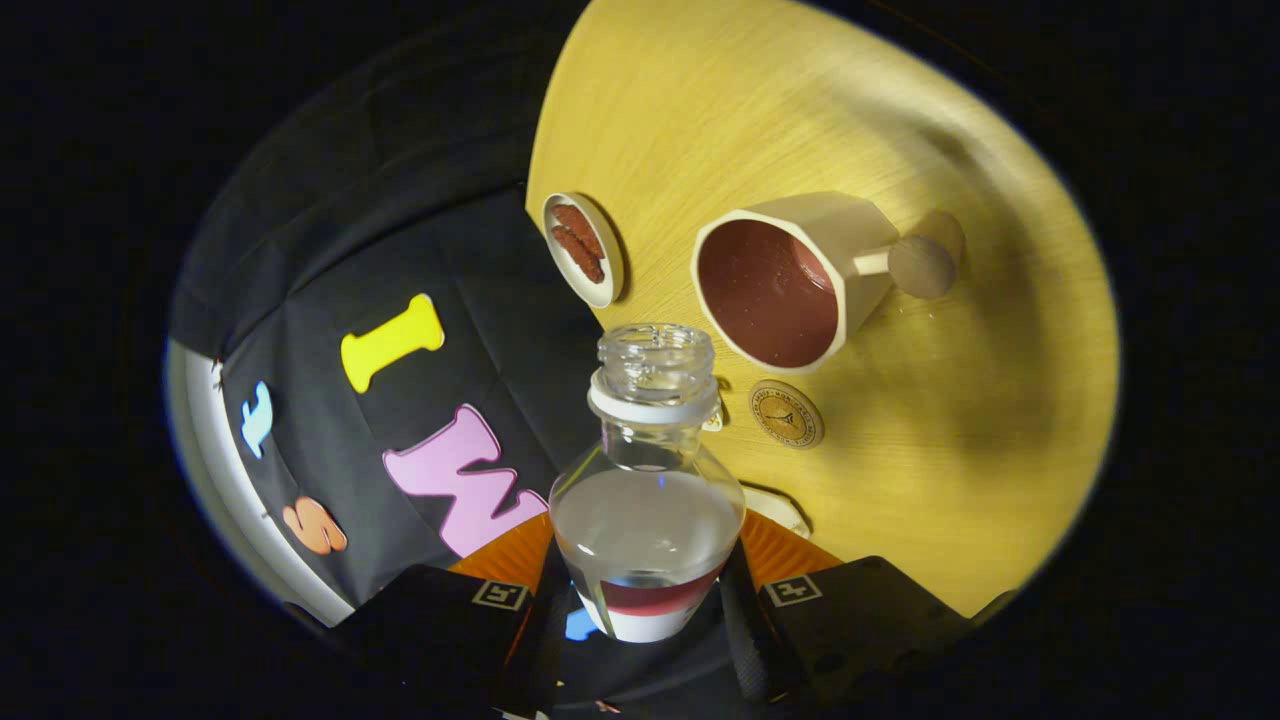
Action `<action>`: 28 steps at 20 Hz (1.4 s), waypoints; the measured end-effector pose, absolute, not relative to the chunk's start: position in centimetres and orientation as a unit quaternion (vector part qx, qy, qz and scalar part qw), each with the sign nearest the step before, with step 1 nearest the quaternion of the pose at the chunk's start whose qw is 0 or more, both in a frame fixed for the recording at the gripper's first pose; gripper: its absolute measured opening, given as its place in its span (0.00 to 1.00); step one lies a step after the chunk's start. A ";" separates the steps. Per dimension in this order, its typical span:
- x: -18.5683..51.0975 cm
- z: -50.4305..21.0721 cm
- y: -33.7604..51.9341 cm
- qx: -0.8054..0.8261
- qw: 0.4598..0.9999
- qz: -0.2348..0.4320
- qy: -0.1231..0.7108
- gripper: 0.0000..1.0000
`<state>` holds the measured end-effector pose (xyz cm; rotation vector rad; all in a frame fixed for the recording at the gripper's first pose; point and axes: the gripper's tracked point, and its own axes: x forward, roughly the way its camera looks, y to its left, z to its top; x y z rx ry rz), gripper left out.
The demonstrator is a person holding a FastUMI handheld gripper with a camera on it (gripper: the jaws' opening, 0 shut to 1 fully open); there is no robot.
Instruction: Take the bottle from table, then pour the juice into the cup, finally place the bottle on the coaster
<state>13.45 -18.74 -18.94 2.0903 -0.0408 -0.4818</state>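
A clear plastic bottle (650,470) with no cap and a white neck ring is held between my fingers, my gripper (648,610) shut on its lower body near the red and white label. Clear liquid fills its lower half, and the liquid's surface lies slanted to the bottle's axis. The whole view is rolled, so the wooden table (950,470) appears tilted. Beyond the bottle's mouth stands a cream cup (790,275) with a dark red inside and a ball-ended handle. A small round coaster (787,413) lies between the bottle's neck and the cup.
A small white dish (583,248) with brown pieces sits beside the cup, near the table's edge. A white object (780,508) peeks out just behind the bottle's body. The booth's black cloth wall hangs past the table's edge.
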 end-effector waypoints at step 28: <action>9.8 -25.3 -9.6 0.103 0.958 -0.245 0.110 0.70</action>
